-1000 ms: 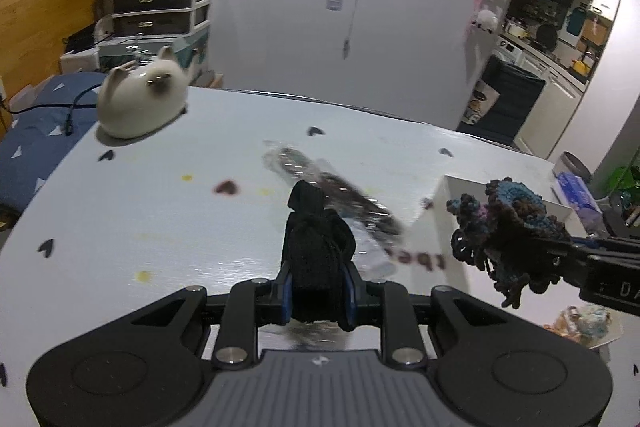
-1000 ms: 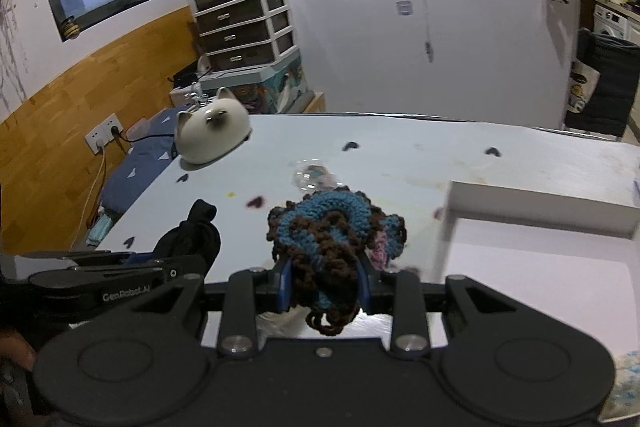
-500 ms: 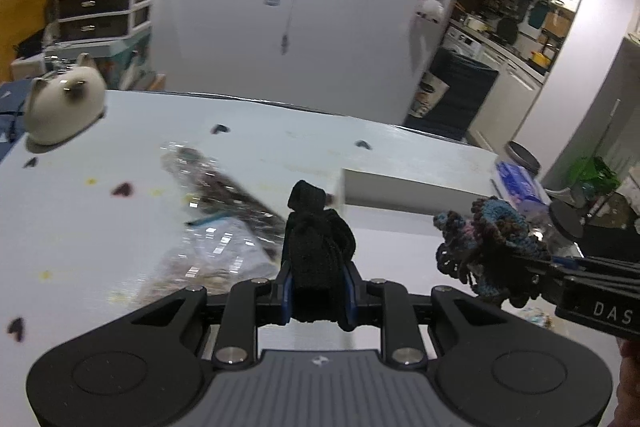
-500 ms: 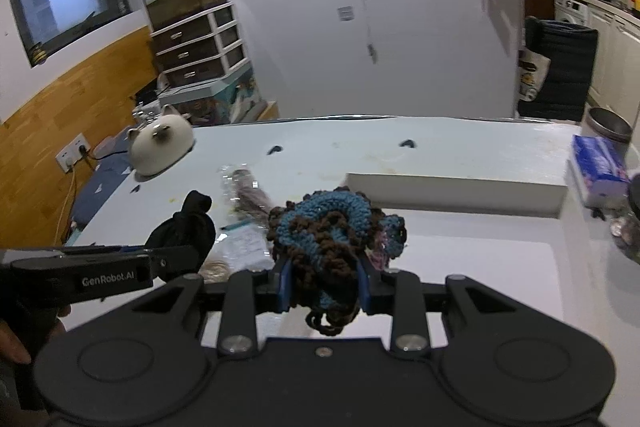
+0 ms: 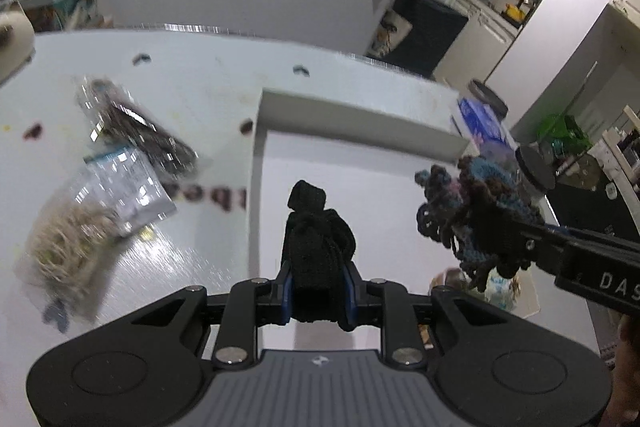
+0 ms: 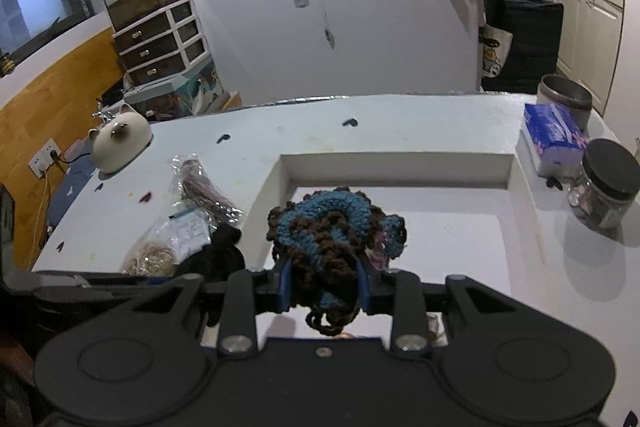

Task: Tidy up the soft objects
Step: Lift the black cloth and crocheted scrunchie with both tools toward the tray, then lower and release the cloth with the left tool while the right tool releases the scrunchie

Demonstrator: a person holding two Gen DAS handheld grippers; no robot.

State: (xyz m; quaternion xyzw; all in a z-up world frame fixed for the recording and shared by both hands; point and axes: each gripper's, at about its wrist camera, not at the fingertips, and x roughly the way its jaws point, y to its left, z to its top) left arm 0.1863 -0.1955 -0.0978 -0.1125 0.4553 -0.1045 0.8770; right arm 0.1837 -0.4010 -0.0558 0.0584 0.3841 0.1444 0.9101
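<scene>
Both views had swung from the open desk [image 5: 200, 75] to the white tray [image 5: 360, 115] since a second earlier. Seen from the left wrist, the left tongs [image 5: 318, 287] were clamped on a black fabric bundle [image 5: 316, 239], over the tray's near left edge. From the right wrist, the right tongs [image 6: 323, 287] gripped a blue-brown crocheted piece [image 6: 328, 231] above the tray floor. Loose yarn loops might snag a pad on release, dragging the piece back out.

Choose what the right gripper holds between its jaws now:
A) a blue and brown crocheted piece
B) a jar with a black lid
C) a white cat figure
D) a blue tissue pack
A: the right gripper is shut on the blue and brown crocheted piece, above the white tray.
</scene>
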